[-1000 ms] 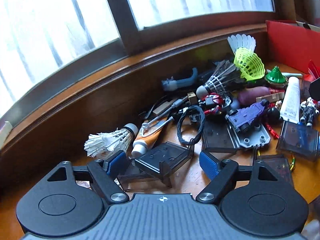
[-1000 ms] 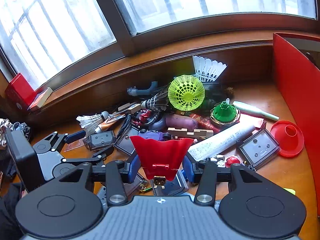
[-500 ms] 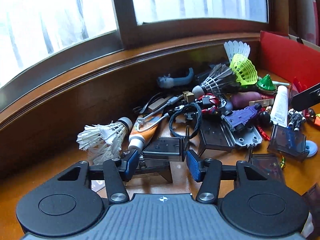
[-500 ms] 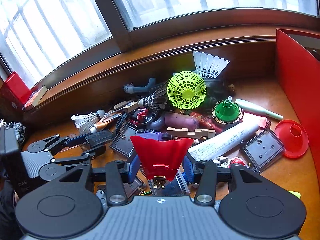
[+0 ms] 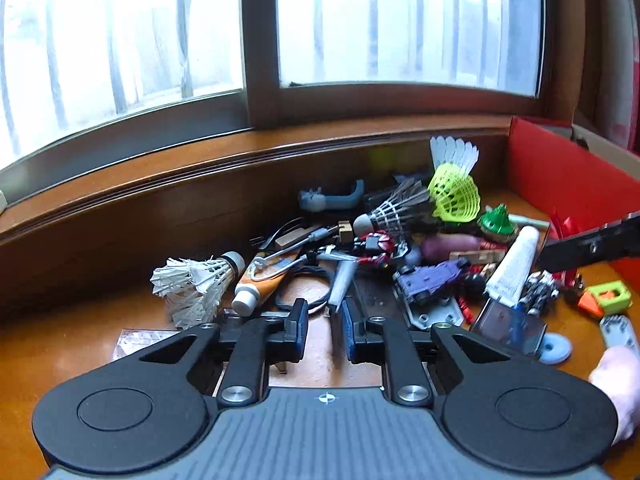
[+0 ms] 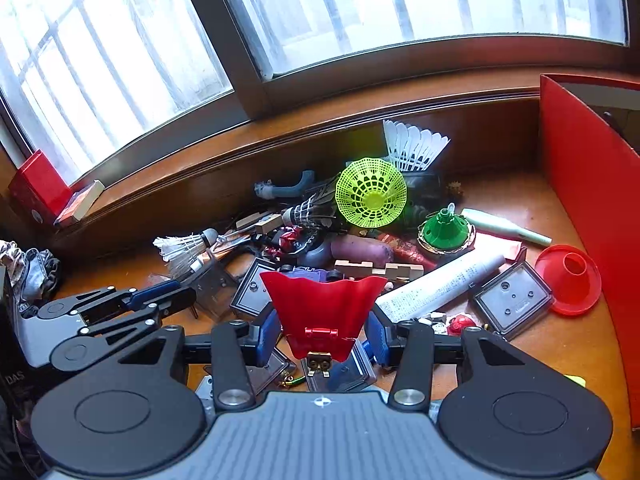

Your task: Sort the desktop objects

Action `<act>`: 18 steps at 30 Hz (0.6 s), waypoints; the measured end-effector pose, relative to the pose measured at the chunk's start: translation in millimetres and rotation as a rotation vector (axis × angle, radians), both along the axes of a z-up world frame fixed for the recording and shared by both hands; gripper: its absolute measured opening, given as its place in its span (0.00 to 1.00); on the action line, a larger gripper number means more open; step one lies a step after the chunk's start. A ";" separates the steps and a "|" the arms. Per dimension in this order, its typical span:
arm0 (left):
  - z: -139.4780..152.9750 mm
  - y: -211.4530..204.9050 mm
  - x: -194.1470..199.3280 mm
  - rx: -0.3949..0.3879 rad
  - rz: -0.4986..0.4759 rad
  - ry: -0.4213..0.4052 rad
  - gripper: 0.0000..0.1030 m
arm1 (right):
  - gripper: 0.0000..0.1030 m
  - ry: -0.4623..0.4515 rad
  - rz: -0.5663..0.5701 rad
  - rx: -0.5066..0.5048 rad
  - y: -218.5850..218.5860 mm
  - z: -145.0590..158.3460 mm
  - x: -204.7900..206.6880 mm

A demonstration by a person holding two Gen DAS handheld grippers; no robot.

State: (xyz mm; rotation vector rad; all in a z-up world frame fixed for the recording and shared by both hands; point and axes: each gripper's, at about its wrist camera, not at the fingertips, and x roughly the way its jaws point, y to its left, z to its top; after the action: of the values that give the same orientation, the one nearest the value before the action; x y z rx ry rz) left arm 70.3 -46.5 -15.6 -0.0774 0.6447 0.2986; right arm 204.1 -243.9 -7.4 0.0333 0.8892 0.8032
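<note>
My left gripper (image 5: 325,330) is at the left edge of a pile of small things on the wooden desk. Its jaws are closing on a clear dark plastic case (image 5: 339,294), which stands tilted on edge between the blue pads. In the right wrist view the left gripper (image 6: 182,300) has that case (image 6: 212,280) at its tips. My right gripper (image 6: 322,334) is shut on a red fan-shaped plastic piece (image 6: 324,304) and holds it above the desk. One of its black fingers (image 5: 592,246) shows at the right of the left wrist view.
The pile holds a white shuttlecock (image 5: 196,284), an orange tube (image 5: 260,284), a purple toy car (image 5: 432,280), a yellow-green shuttlecock (image 6: 370,192), a green top (image 6: 444,228), a white tube (image 6: 440,284) and a red cone (image 6: 568,276). A red box wall (image 6: 580,184) stands on the right. A hand (image 5: 616,376) shows at the lower right.
The left jaws have closed in on the clear case while the gripper rose and rolled, and the case now stands on edge. The right gripper and its red piece have stayed put.
</note>
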 end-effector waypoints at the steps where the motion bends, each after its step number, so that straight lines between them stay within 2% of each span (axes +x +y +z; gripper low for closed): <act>1: -0.8 -0.1 0.1 -0.003 0.005 0.007 0.21 | 0.47 0.000 -0.001 0.003 -1.8 0.4 -0.7; 2: -2.3 -0.2 0.5 -0.007 0.009 0.017 0.21 | 0.47 0.002 0.000 0.005 -3.2 0.5 -1.4; 5: -10.5 0.5 2.6 -0.029 0.028 0.033 0.38 | 0.47 0.007 0.002 0.011 -6.4 0.0 -3.6; 6: -13.5 1.1 4.2 -0.037 0.038 0.034 0.47 | 0.47 0.008 0.003 0.012 -7.3 -0.3 -4.3; 7: -16.4 1.5 6.4 -0.043 0.049 0.033 0.48 | 0.47 0.009 0.003 0.013 -8.2 -0.6 -5.1; 15: -19.4 6.1 24.0 -0.065 0.071 -0.018 0.48 | 0.47 0.012 0.004 0.010 -13.1 -2.2 -10.8; 17: -19.9 8.1 30.4 -0.071 0.067 -0.025 0.47 | 0.47 0.013 0.001 0.008 -14.3 -2.5 -11.2; 18: -21.1 8.8 34.2 -0.073 0.063 -0.021 0.44 | 0.47 0.014 0.000 0.007 -14.8 -2.6 -11.4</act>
State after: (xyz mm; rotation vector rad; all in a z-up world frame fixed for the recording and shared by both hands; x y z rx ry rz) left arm 104.5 -37.7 -36.7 -0.1705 0.6333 0.3348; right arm 192.7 -258.7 -10.0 0.0449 0.8993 0.8072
